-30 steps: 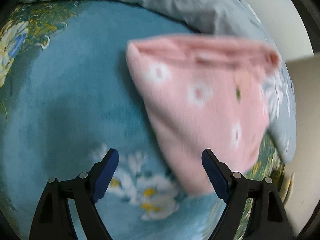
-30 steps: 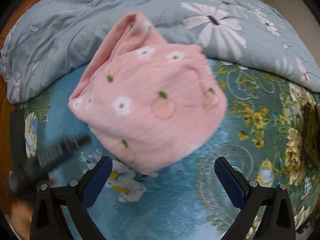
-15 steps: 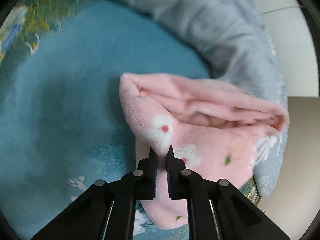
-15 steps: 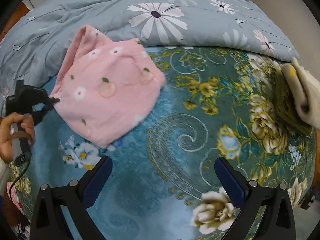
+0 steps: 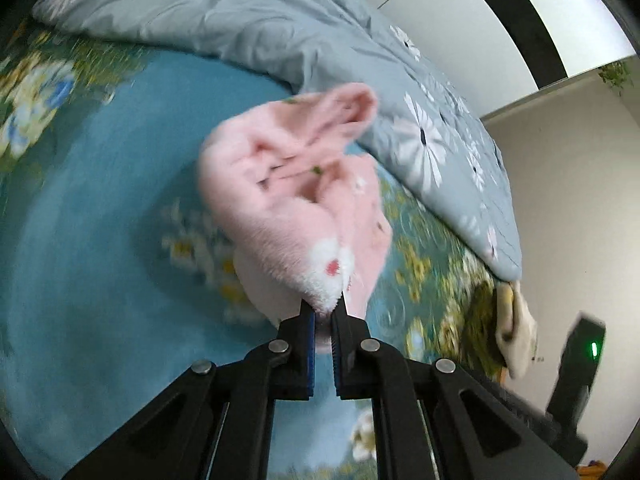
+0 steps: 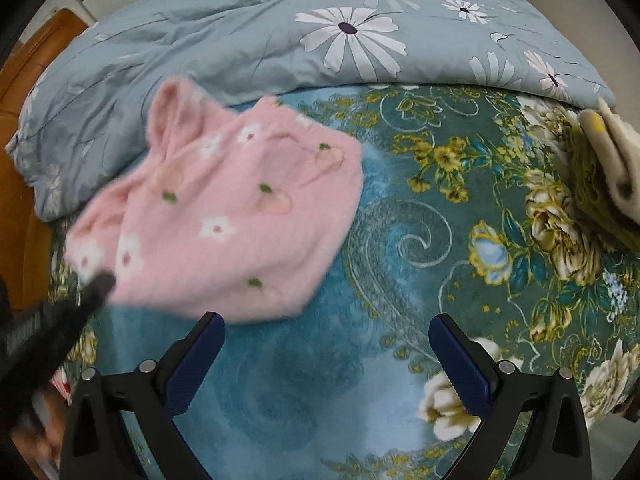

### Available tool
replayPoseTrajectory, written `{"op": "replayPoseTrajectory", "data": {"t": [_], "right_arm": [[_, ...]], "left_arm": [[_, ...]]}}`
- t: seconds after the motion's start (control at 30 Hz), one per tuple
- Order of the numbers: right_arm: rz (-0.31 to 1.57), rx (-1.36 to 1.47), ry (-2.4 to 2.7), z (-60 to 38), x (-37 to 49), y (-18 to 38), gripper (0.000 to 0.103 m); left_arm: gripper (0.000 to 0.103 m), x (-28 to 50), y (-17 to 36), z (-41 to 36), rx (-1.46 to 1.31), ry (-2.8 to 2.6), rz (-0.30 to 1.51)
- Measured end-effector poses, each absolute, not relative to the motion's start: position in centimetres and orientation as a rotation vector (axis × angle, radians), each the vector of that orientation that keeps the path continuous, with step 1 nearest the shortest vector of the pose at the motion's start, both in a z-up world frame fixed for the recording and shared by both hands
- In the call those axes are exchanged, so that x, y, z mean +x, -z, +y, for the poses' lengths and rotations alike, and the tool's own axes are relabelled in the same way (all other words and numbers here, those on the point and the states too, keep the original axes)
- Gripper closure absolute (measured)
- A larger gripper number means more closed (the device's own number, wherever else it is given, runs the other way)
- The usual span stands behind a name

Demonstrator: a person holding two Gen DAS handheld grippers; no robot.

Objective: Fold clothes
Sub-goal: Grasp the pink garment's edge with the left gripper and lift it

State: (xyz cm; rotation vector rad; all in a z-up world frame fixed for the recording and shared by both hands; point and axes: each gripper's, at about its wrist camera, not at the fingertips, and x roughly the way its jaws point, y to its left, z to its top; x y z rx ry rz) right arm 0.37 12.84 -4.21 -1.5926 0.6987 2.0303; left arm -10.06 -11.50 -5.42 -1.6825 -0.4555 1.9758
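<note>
A wooden panel (image 6: 28,76) borders the bed at far left, and the left gripper (image 5: 323,312) has its fingers clamped on a corner of the pink fleece garment (image 6: 224,216), which lies on the teal floral bedspread (image 6: 440,248). A grey daisy-print duvet (image 6: 320,36) is bunched along the far side. The right gripper (image 6: 326,356) hovers with fingers wide and empty, near a cream folded cloth (image 6: 618,168) at the right edge, before a white wall (image 5: 568,208).

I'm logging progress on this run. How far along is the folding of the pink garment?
Early stage. Done: the left claw has pinched one corner of the pink garment and lifted it. In hand: that corner is raised off the teal bedspread. Left: the right claw is open and empty, and the garment lies rumpled, no neat fold visible.
</note>
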Motion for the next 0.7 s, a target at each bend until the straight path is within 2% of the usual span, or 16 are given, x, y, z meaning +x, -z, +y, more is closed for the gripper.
{"op": "replayPoseTrajectory", "data": {"t": [0.13, 0.23, 0.53, 0.6, 0.7], "right_arm": [[0.720, -1.581, -1.997, 13.1, 2.5, 3.8, 0.000], [0.772, -1.569, -1.962, 13.6, 4.1, 3.7, 0.000], [0.784, -1.472, -2.074, 15.9, 5.7, 0.3, 0.000], [0.783, -1.458, -2.078, 16.4, 6.3, 0.1, 0.000], [0.802, -1.490, -2.031, 16.9, 7.8, 1.1, 0.000]], "left_arm": [[0.097, -5.7, 4.2, -11.9, -1.711, -1.955, -0.426], [0.097, -5.4, 1.9, -12.3, -1.656, -2.006, -0.474], [0.100, -4.9, -8.4, -13.9, -1.312, -2.118, -0.574], [0.102, -3.3, -8.3, -13.0, -1.294, -2.086, -0.535], [0.102, -2.3, -5.0, -12.1, -1.412, -2.042, -0.528]]}}
